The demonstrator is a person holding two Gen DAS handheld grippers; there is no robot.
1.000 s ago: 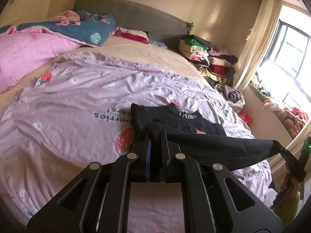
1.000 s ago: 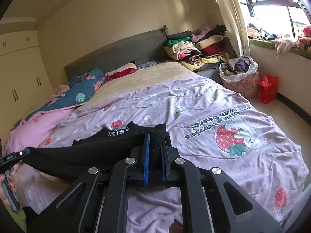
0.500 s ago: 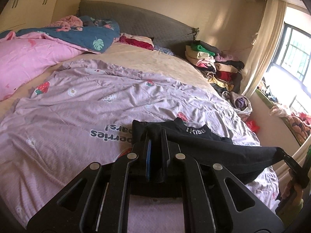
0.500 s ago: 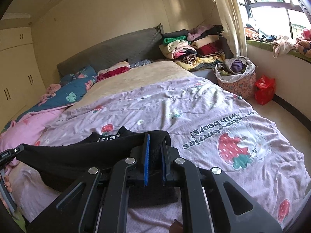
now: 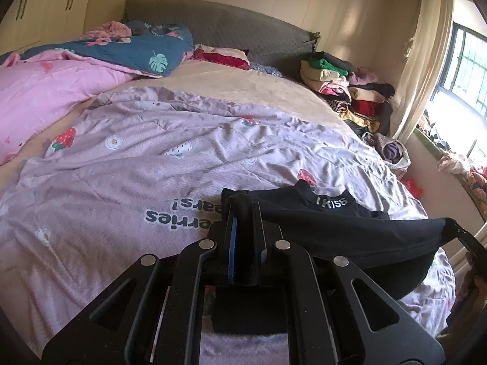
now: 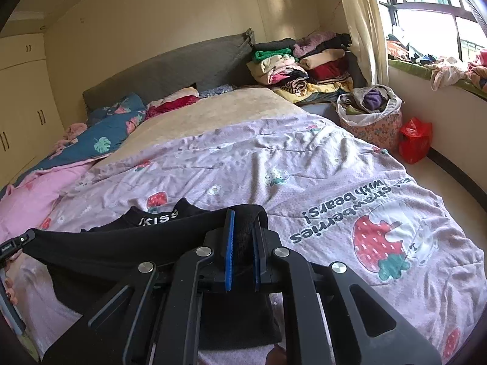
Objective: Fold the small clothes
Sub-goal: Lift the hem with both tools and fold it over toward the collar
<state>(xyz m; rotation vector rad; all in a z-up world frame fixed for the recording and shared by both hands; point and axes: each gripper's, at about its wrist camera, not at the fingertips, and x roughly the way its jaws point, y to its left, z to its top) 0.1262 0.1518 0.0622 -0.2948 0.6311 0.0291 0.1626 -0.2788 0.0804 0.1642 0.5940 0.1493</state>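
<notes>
From the left wrist, the left gripper (image 5: pixel 245 210) has its fingers (image 5: pixel 232 243) closed on a fold of the black shirt (image 5: pixel 350 231). From those fingers the shirt stretches taut to the right, where its other end is pinched by the right gripper (image 5: pixel 456 229) at the edge of the picture. Just beyond the fingers the shirt's collar, with white letters on it, lies on the pale purple blanket (image 5: pixel 152 158) printed with strawberries. Farther ahead sit a pink quilt (image 5: pixel 45 94) to the left and a pile of folded clothes (image 5: pixel 344 91) to the right, by the curtain (image 5: pixel 426 60).

From the right wrist, the right gripper (image 6: pixel 243 214) likewise has its fingers (image 6: pixel 229 249) clamped on the black shirt (image 6: pixel 121 243), with cloth bunched between the blue pads. The shirt runs left from these fingers to the left gripper (image 6: pixel 29 235), seen only partly at the frame's edge, so its grip there is hard to make out. Ahead and to the right of the fingers are a basket of laundry (image 6: pixel 369 115) and a red bag (image 6: pixel 415 143) on the floor.
</notes>
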